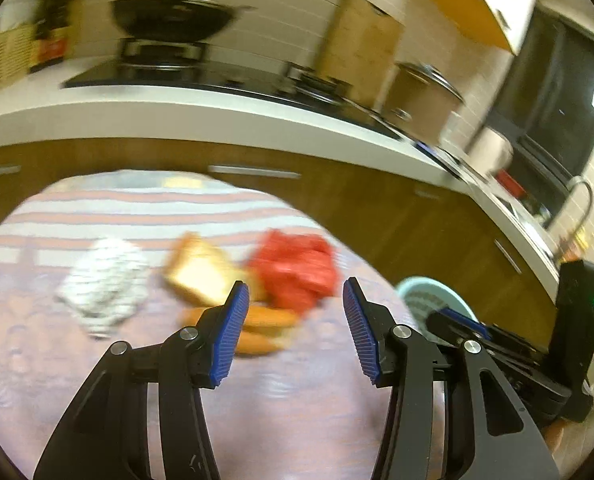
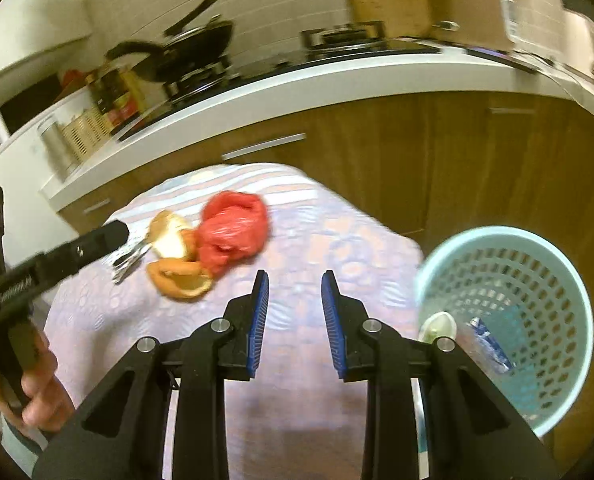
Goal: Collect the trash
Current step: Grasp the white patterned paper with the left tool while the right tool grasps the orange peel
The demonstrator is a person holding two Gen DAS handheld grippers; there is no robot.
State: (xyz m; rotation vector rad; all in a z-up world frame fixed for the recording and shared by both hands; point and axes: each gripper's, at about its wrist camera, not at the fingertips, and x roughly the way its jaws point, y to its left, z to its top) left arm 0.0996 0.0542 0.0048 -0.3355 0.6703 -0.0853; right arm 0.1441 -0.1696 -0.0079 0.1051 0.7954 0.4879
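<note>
Trash lies in a blurred cluster on the table's patterned cloth (image 1: 297, 380): a crumpled red plastic bag (image 1: 293, 268) (image 2: 233, 232), orange peels (image 1: 265, 324) (image 2: 181, 276), a pale yellow peel piece (image 1: 201, 272) (image 2: 169, 236) and a crumpled white patterned wrapper (image 1: 105, 284). My left gripper (image 1: 296, 284) hovers near the bag and peels, open, with nothing between its blue pads. My right gripper (image 2: 295, 276) hangs over bare cloth to the right of the trash, its jaws a narrow gap apart and empty. A light teal basket (image 2: 497, 234) (image 1: 429, 300) stands at the table's right edge, holding a pale scrap (image 2: 439, 326) and a blue-white wrapper (image 2: 489, 344).
Behind the table runs a white-edged counter (image 1: 217, 116) over brown cabinets (image 2: 417, 152), with a black wok (image 1: 173, 20) on a stove and a lidded pot (image 1: 421, 92). A hand (image 2: 37, 396) holds the left gripper's body at the right wrist view's left edge.
</note>
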